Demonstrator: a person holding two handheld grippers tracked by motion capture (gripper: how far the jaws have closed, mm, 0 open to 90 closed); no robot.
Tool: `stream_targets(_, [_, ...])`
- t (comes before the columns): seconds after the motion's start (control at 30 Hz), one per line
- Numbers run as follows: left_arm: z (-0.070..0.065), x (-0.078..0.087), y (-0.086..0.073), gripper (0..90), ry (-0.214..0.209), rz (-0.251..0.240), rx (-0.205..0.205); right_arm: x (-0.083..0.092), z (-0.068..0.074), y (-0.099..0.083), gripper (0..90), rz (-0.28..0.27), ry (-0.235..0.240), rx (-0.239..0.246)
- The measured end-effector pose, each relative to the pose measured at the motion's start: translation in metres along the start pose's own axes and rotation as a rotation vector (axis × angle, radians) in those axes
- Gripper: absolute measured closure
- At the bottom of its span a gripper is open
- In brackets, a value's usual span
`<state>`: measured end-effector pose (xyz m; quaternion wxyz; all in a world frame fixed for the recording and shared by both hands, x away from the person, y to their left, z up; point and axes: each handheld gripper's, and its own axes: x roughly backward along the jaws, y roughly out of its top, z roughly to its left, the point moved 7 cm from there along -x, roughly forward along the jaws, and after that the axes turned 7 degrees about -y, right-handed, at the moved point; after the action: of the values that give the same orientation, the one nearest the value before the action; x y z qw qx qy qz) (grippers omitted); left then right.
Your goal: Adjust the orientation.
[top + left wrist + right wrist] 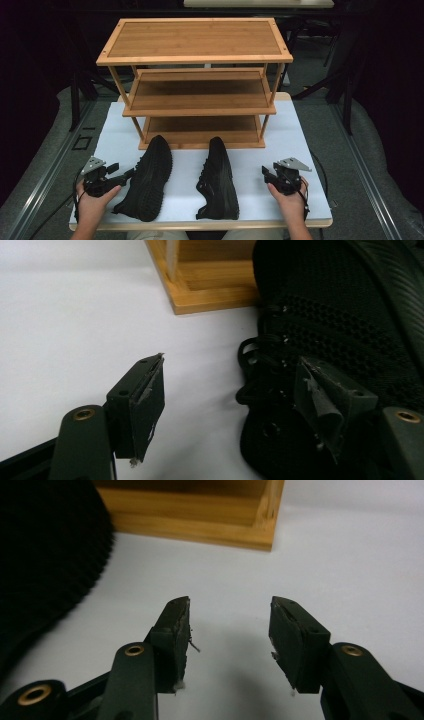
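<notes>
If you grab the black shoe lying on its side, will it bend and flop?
The left shoe would probably flex: its upper looks like soft knit mesh, though the ridged sole seems firmer. It likely feels light for its size. Lying on its side already, it should slide rather than tip if the open left gripper beside it pushes.

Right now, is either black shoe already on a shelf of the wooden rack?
No, both the left shoe and right shoe lie on the white tabletop before the rack.

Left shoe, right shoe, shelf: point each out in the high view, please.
left shoe [147, 180], high view, on its upturned sole
right shoe [219, 177], high view, on its upper near the laces
shelf [195, 40], high view, on the top board
</notes>
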<state>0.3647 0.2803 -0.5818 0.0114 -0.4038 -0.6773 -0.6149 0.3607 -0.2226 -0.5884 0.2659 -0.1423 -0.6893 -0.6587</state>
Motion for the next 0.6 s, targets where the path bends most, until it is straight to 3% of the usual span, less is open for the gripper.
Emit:
stream_targets(0.1, [0.001,-0.002,0.001,30.6,0.004,-0.003,0.006,0.011,0.002,-0.001,52.9,-0.065,0.005,0.012])
stream_targets(0.17, [0.0,-0.001,0.002,33.0,0.002,-0.007,-0.002,0.013,0.004,-0.003,53.7,-0.045,0.001,0.019])
stream_targets(0.23, [0.0,0.001,0.003,34.4,0.008,-0.013,-0.008,0.012,0.008,-0.004,53.7,-0.029,0.049,-0.001])
stream_targets(0.3, [-0.002,0.003,0.002,35.1,-0.01,-0.008,-0.002,0.011,0.009,-0.005,52.5,-0.024,0.018,0.0])
stream_targets(0.37, [-0.004,0.004,0.0,35.8,-0.024,-0.003,0.008,0.01,0.013,-0.008,49.9,-0.003,0.036,-0.001])
stream_targets(0.4, [-0.004,0.005,0.0,37.3,-0.026,-0.004,0.008,0.012,0.013,-0.01,49.7,-0.003,0.006,-0.003])
stream_targets(0.5, [-0.006,0.006,0.001,38.9,-0.016,-0.007,0.002,0.016,0.018,-0.015,49.1,-0.008,0.03,-0.017])
stream_targets(0.6, [-0.008,0.007,-0.002,47.0,-0.041,0.013,-0.007,0.016,0.017,-0.014,47.1,-0.022,0.026,-0.005])
